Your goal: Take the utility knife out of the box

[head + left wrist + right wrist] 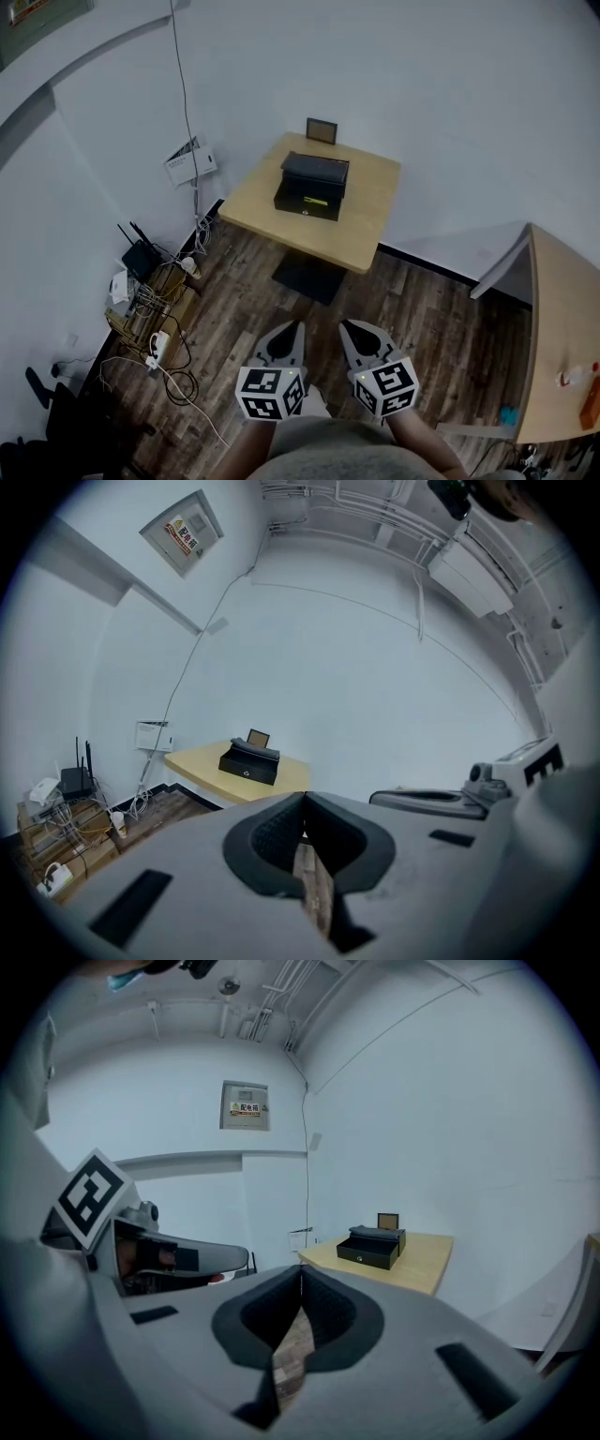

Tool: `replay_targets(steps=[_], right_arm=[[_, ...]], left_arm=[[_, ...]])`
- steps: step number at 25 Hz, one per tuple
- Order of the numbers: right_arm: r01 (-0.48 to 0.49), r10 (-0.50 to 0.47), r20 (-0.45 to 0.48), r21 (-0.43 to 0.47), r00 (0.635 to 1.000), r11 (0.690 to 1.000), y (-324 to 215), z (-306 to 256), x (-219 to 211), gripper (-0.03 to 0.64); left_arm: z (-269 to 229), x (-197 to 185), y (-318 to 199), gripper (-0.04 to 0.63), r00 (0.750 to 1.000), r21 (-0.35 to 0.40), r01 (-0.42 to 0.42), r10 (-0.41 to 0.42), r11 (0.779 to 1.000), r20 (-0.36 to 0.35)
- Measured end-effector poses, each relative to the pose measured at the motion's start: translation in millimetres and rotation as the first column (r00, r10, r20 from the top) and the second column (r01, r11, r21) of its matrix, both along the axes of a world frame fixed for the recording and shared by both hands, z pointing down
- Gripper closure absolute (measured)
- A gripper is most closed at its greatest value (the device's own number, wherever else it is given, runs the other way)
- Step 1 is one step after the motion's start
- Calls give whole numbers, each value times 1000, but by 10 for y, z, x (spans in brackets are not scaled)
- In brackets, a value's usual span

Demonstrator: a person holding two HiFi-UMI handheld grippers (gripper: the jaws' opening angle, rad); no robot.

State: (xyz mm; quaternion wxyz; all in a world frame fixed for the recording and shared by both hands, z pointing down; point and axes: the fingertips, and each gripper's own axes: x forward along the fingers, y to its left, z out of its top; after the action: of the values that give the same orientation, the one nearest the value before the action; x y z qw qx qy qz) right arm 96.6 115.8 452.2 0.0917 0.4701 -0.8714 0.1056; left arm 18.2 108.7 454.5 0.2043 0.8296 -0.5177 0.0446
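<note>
Head view: the left hand-held gripper [296, 325] and the right hand-held gripper [346, 325] hang over the wooden floor [412, 309], well apart from the bench [366, 220]. The black box [312, 178] stands on the bench with its drawer out, and the utility knife [315, 200] shows as a yellow sliver inside.

Left gripper view: jaws together, nothing held; the box is far ahead to the left.

Right gripper view: jaws together and empty; the box is far ahead to the right.
</note>
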Motion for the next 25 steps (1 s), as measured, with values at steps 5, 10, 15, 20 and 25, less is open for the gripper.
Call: replay_targets(steps=[5, 10, 15, 20, 25], right_arm=[[11, -11, 18, 2, 1000, 1000, -511, -87, -93, 617], [10, -10, 34, 2, 999, 1000, -1002, -196, -200, 617], [9, -10, 40, 10, 999, 1000, -1406, -271, -363, 617], [-11, 10, 48, 23, 999, 1000, -1783, -270, -501, 616], [-20, 20, 49, 6, 999, 1000, -2098, -191, -632, 617]], left_arm=[[-45, -88, -495, 592, 1000, 0, 1, -1, 1000, 0], [-87, -172, -952, 592, 1000, -8, -13, 13, 1000, -3], [-115, -298, -1343, 592, 1000, -12, -27, 27, 1000, -1], [-73, -450, -1702, 592, 999, -11, -40, 40, 999, -1], [-3, -603, -2019, 592, 999, -20, -51, 51, 999, -6]])
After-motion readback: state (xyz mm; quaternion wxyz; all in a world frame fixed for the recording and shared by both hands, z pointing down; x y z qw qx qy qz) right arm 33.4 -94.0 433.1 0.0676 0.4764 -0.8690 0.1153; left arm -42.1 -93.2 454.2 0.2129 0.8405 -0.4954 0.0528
